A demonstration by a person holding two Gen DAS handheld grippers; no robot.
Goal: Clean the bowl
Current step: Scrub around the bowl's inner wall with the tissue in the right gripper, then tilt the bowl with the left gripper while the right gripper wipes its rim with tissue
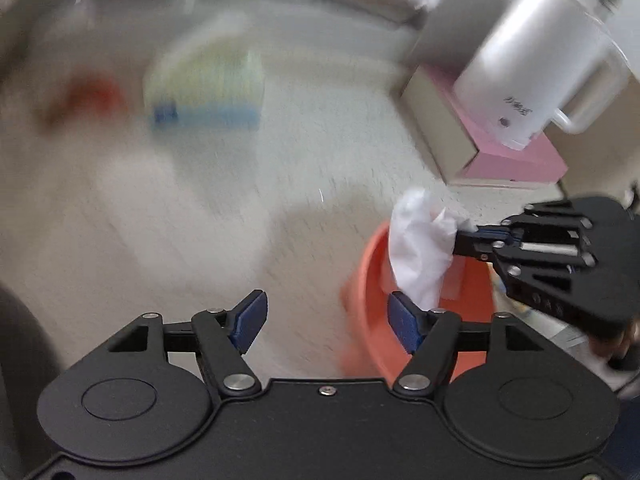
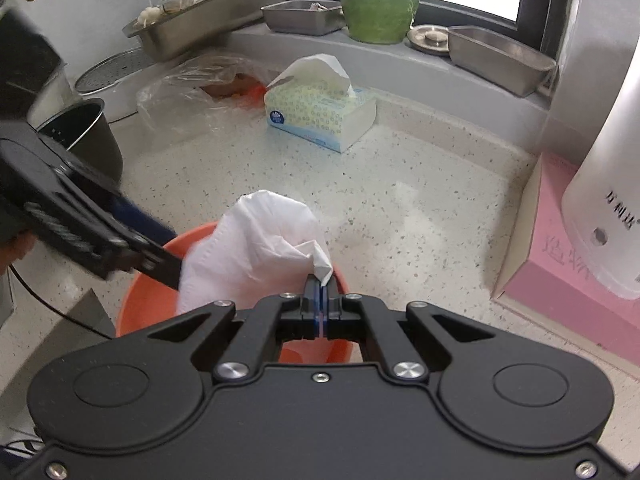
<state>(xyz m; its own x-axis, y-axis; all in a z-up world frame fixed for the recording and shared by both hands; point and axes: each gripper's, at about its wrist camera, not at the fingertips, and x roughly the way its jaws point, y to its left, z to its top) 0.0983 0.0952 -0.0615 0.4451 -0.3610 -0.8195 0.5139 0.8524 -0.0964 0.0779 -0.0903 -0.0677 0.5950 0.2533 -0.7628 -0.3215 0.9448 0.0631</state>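
An orange bowl (image 2: 148,304) stands on the speckled counter. My right gripper (image 2: 322,284) is shut on a crumpled white tissue (image 2: 256,248), which hangs over and into the bowl. My left gripper (image 2: 172,248) comes in from the left, open, with the bowl's near rim between its two fingers. One finger is inside the bowl and the other outside, and neither pad presses on the rim. In the blurred left wrist view the left gripper (image 1: 328,320) stands wide open across the bowl (image 1: 360,340). The right gripper (image 1: 466,240) holds the tissue (image 1: 420,248) from the right.
A tissue box (image 2: 320,116) sits further back on the counter, with a clear plastic bag (image 2: 180,92) and a dark pot (image 2: 80,132) to its left. A pink box (image 2: 568,260) carrying a white appliance (image 2: 608,200) stands at the right. Steel trays and a green vase (image 2: 378,0) line the sill.
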